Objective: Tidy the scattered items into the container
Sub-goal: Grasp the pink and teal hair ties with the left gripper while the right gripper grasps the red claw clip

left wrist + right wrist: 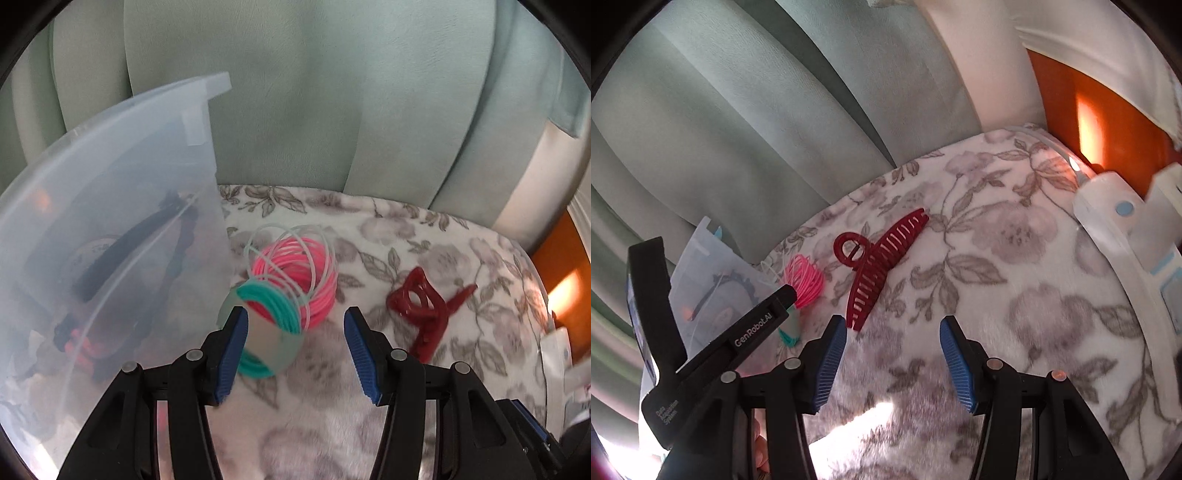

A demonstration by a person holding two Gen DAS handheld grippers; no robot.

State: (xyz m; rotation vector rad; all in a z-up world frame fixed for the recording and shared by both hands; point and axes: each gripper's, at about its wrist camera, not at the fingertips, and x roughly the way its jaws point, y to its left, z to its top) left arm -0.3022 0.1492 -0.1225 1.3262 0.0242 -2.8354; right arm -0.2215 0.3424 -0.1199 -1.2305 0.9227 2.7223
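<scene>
A translucent plastic container (pixel 110 206) stands at the left on the floral blanket and holds several dark items. Beside its right wall lies a bundle of pink and teal coils (pixel 295 280). My left gripper (pixel 295 325) hovers open just short of the bundle, its left pad close to the teal coils and nothing pressed between the pads. Further right lies a dark red claw clip (pixel 424 310). In the right wrist view the claw clip (pixel 879 266) lies just ahead of my open right gripper (pixel 892 328). One finger of my left gripper (pixel 757 325) reaches toward the pink coils (pixel 807 280) next to the container (pixel 701 254).
The floral blanket (pixel 1015 295) covers a rounded seat, with pale green cushions (pixel 332 110) behind it. At the right edge lie white plastic pieces with a blue dot (pixel 1123 210), and an orange surface (pixel 1089 103) shows beyond them.
</scene>
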